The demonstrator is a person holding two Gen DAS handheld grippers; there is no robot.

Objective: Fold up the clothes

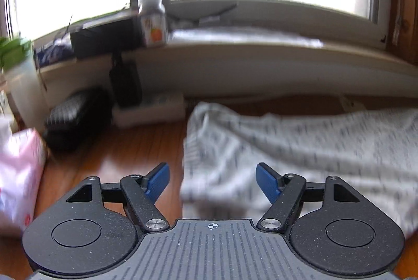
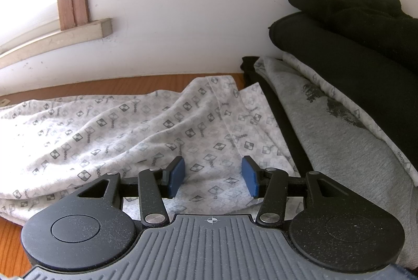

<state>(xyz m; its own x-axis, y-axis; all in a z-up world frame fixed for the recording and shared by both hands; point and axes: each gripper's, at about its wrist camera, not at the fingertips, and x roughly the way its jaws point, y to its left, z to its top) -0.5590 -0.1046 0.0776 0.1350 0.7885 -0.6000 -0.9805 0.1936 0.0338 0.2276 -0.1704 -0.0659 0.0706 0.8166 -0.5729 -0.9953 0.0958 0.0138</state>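
Currently we see the left gripper [image 1: 213, 182] with its blue pads [image 1: 156, 182] spread wide and nothing pinched between them. It hangs over the left edge of the patterned white garment [image 1: 300, 149], which lies rumpled on the wooden table [image 1: 125, 149]. The left wrist view is blurred, so we cannot tell whether the pads touch the fabric.

From the right wrist view, the right gripper [image 2: 213, 176] sits with its jaws parted to a middling width. The patterned white garment [image 2: 117, 128] passes beneath and between its pads [image 2: 177, 176], but we see a gap on either side and no pinched fold.

Just right of the garment stands a pile of clothes [image 2: 352, 86]: a grey piece [image 2: 339, 144] low down, black pieces [image 2: 352, 45] on top, set against the white wall [image 2: 196, 5].

Behind the left gripper we note a windowsill [image 1: 248, 45] carrying a white bottle [image 1: 152, 18], a black object [image 1: 75, 118] on the table below it, and a pink-and-white packet [image 1: 18, 175] at the far left.
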